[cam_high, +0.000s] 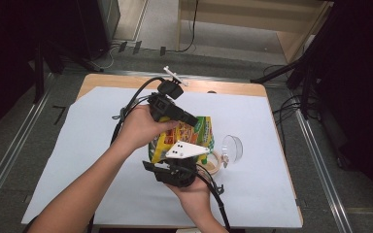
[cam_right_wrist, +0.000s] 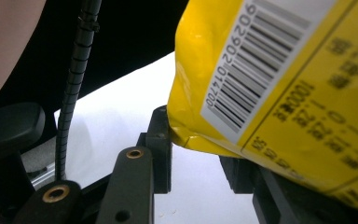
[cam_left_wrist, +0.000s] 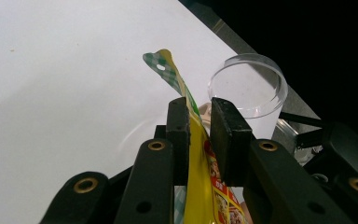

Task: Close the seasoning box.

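Yellow snack bag [cam_high: 194, 136]: held off the counter [cam_high: 92, 145] between both tongs. Left tongs [cam_high: 194, 120]: clenched on the bag's top edge. Right tongs [cam_high: 187, 158]: bag's lower corner sits between the jaws; grip cannot be told. Clear cup [cam_high: 232, 148]: lying on its side, just right of the tongs, contents indiscernible. Tape roll [cam_high: 212, 162]: beside the cup. Open white counter left of the tongs.

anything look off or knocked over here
The clear plastic cup lies on its side on the white sheet, mouth toward the roll of tape, rather than upright. Nothing has spilled. The yellow snack bag is held off the table between both grippers, which looks deliberate.
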A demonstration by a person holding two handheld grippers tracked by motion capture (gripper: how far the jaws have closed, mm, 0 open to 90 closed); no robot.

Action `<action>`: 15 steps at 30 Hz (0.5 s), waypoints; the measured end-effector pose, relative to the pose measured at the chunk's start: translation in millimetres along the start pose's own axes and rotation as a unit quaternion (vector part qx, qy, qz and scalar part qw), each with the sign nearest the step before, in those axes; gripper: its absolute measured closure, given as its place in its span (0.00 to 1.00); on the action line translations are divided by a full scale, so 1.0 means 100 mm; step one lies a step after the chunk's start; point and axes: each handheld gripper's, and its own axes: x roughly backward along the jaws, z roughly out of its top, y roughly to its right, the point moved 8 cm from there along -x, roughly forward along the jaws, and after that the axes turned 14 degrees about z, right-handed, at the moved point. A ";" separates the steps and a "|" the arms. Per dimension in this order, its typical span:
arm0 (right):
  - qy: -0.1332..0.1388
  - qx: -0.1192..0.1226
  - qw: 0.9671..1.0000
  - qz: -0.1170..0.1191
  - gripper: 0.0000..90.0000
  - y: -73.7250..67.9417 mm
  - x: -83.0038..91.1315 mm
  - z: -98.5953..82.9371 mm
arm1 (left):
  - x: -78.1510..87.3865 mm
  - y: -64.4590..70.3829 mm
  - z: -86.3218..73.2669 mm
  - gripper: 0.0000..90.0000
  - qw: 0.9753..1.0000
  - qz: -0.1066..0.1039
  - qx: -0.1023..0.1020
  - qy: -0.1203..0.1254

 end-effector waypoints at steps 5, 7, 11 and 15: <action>-0.001 0.003 1.000 0.001 0.76 -0.01 -0.01 -0.01 | 0.00 -0.01 -0.02 0.87 1.000 -0.001 0.001 0.000; -0.003 0.002 1.000 -0.001 0.76 0.00 -0.02 -0.02 | -0.01 -0.02 -0.03 0.86 1.000 -0.003 0.003 0.001; -0.005 0.001 1.000 -0.001 0.76 -0.01 -0.02 -0.04 | -0.01 -0.03 -0.05 0.86 1.000 -0.007 0.005 0.001; -0.009 0.005 1.000 0.000 0.76 -0.01 -0.04 -0.06 | 0.01 -0.03 -0.09 0.86 1.000 -0.016 0.006 0.007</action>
